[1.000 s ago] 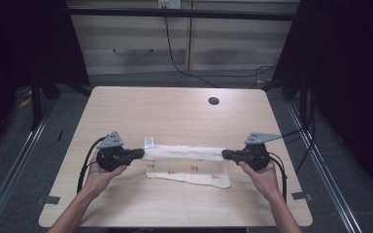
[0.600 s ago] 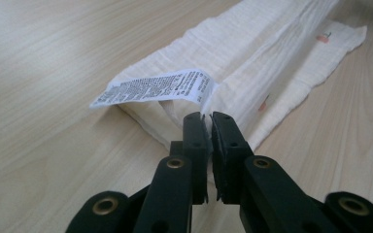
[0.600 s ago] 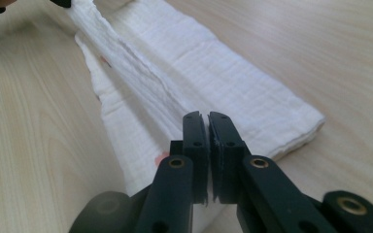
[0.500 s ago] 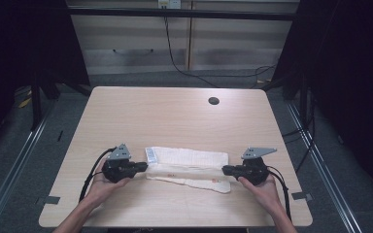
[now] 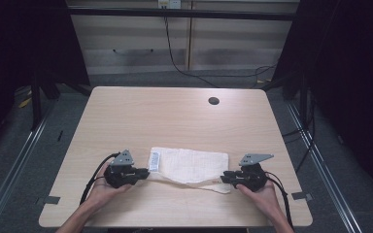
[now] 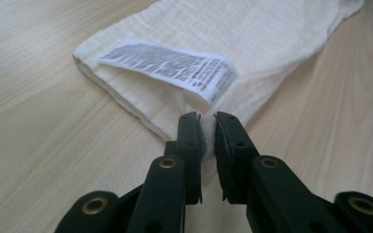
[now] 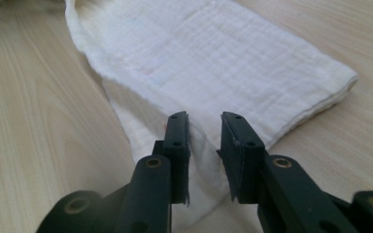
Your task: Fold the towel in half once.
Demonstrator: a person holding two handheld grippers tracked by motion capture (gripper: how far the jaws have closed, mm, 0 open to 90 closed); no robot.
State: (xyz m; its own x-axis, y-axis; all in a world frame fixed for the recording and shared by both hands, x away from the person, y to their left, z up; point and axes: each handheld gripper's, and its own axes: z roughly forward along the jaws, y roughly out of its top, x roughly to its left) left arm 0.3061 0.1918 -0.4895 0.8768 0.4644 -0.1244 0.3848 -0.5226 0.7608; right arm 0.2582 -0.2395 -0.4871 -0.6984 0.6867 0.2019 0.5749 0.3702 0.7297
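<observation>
White folded cloth [image 5: 189, 165] lies near the table's [image 5: 175, 116] near edge. We are releasing it: left gripper [image 6: 207, 127] and right gripper [image 7: 205, 127] jaws have just parted, cloth between, unpinched. Next, we judge, withdraw cleanly.

A white sewn-in care label [image 6: 172, 68] lay on the folded cream muslin cloth [image 6: 252, 39], just ahead of the left gripper [image 6: 208, 121]; its fine grey print was too small to read.

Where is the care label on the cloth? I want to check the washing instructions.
In the high view, the care label lies on the cloth's left end, beside the left gripper.
</observation>
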